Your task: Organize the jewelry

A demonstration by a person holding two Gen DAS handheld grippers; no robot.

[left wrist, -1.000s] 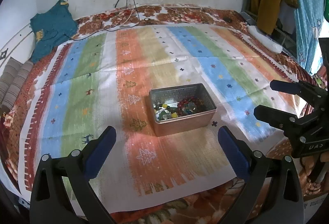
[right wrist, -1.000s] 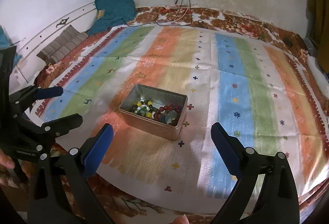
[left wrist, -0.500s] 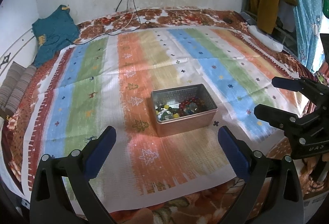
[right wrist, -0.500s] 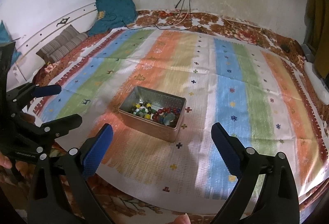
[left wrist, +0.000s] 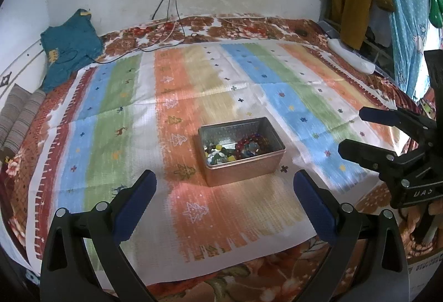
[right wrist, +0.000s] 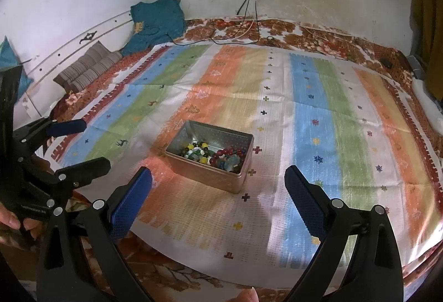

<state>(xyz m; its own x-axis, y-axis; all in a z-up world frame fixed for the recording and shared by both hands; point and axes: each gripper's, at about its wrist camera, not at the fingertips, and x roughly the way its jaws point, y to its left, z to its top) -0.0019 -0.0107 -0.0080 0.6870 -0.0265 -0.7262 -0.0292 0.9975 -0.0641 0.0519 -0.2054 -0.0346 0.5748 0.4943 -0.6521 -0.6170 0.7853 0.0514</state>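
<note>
1. White plastered walls enclose a bed covered by a woven mat [left wrist: 249, 86] striped in orange, green, blue and white, laid over a brown floral blanket [left wrist: 249, 28]
2. Near the middle of the mat stands a rectangular silver metal tin [left wrist: 241, 147], open at the top
3. Inside the tin, a red beaded bracelet [left wrist: 247, 141] lies toward its right end, and a heap of mixed yellow, green, white and dark beads [left wrist: 217, 154] lies toward its left end; the far part of the tin floor is bare
4. Left gripper [left wrist: 224, 198], black with blue pads, hangs over the near edge of the mat, jaws spread wide and holding nothing; the tin sits just beyond the gap between them
5. Right gripper [right wrist: 218, 198] is likewise wide open and empty, with the tin beyond its left finger
6. A teal garment [left wrist: 69, 50] lies at the far left corner, striped cushions [right wrist: 88, 69] nearer along the left wall, and cables [right wrist: 249, 11] hang from a wall socket
</note>
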